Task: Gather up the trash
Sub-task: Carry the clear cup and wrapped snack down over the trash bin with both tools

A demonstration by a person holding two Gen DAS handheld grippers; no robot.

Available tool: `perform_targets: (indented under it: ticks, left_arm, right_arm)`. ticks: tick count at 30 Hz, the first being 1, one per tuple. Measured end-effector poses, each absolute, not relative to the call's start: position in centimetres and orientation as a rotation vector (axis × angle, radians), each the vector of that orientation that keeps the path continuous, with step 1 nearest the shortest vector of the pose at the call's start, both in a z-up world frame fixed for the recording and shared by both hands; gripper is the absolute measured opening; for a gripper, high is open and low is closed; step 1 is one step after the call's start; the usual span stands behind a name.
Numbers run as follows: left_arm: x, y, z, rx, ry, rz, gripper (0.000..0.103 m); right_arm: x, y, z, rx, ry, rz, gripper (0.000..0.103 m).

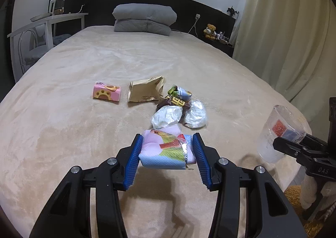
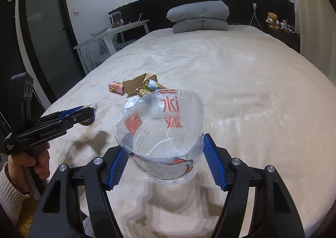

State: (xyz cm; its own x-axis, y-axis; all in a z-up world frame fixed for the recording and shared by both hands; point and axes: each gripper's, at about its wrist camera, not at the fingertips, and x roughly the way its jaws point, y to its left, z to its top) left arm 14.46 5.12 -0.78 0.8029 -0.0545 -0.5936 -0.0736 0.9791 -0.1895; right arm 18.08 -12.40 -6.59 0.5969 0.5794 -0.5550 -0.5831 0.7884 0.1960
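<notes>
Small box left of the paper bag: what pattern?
Pink box with yellow paw print; clearest in the left wrist view.

bed cover (image 1: 84, 133): matt, fuzzy cloth | cut bottle (image 2: 166, 133): clear glossy plastic, red print | tissue pack (image 1: 166, 152): shiny dimpled plastic film | bag (image 1: 145, 91): creased matt brown paper | wrappers (image 1: 180, 115): crinkled silvery foil | gripper pads (image 1: 134, 160): ribbed blue

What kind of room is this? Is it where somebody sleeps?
Yes, most likely a bedroom. A big bed with a beige fuzzy blanket fills the room, folded grey bedding lies by the dark headboard, and a brown teddy bear sits beside it.
</notes>
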Motion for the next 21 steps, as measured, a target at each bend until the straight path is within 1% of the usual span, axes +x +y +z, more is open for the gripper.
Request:
perform_targets:
  ticks: [10,16,21]
  left_arm:
    - [8.1,2.7,0.8,-0.257,0.555,-0.03,0.048]
    - [3.8,0.7,0.9,-0.273,0.522,-0.047,0.048]
    - [0.8,-0.9,0.6,-0.268,0.515,-0.059,0.048]
  right_arm:
    - [13.6,-13.9,-6.4,0.03,0.621,0.695,0.068]
    - [9.9,-15.0,-7.1,0.011,0.62,0.698,0.068]
    - [7.2,-16.6,-7.3,0.048,0.615,0.693,0.068]
